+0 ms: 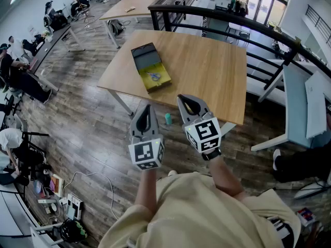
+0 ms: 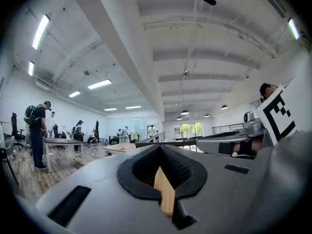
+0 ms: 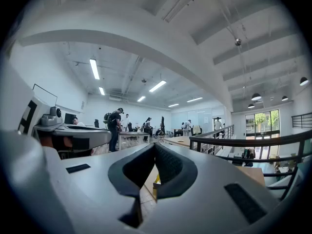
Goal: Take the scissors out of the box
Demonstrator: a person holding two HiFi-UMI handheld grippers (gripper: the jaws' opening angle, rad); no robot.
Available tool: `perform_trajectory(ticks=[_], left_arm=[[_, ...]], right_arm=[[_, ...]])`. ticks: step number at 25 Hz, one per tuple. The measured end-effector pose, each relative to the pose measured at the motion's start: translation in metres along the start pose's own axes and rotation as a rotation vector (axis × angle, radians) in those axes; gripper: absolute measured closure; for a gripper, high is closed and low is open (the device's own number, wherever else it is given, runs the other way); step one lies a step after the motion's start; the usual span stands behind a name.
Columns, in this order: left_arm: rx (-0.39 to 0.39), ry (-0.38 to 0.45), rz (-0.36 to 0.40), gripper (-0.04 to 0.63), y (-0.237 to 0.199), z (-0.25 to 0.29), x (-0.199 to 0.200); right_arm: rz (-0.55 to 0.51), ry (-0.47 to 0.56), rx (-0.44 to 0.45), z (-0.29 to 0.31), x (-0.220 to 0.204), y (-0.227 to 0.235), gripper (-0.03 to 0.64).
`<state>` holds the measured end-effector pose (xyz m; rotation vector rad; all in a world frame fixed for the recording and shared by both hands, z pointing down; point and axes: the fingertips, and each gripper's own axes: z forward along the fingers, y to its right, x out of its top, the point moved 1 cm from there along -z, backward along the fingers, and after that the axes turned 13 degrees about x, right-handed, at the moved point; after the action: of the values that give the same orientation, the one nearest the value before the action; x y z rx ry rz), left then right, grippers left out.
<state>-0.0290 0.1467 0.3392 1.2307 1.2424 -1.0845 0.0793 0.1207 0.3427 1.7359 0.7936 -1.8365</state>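
Your left gripper (image 1: pixel 146 110) is narrowed right down: its dark pads meet at the tips and nothing sits between them, only a sliver of wood showing through the gap behind. Your right gripper (image 1: pixel 187 101), just beside it on the right, is closed the same way and holds nothing. You hold both level, side by side, over the plank floor (image 1: pixel 93 133) just short of the near edge of the light wooden table (image 1: pixel 207 61), with neither touching the table.

A small teal cylinder (image 1: pixel 168 119) shows between the two grippers, below the table's near edge.

Farther out, the dark rectangular box with a yellow-green lining (image 1: pixel 150 66) lies open on the left part of the table, well apart from both grippers. The small scissors with bluish handles (image 1: pixel 153 76) lie inside it, toward its near end. A black metal railing (image 1: pixel 232 25) runs beyond the table's far side.
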Motion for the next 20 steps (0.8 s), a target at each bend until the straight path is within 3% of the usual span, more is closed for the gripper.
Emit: perform_trajectory(ticks=[8, 20], left_arm=[[0.031, -0.018, -0.045, 0.584, 0.024, -0.016, -0.007], [0.08, -0.024, -0.041, 0.584, 0.056, -0.03, -0.014]], right_arm=[[0.03, -0.026, 0.031, -0.03, -0.023, 0.005, 0.603], [0.09, -0.041, 0.036, -0.06, -0.038, 0.029, 0.603]])
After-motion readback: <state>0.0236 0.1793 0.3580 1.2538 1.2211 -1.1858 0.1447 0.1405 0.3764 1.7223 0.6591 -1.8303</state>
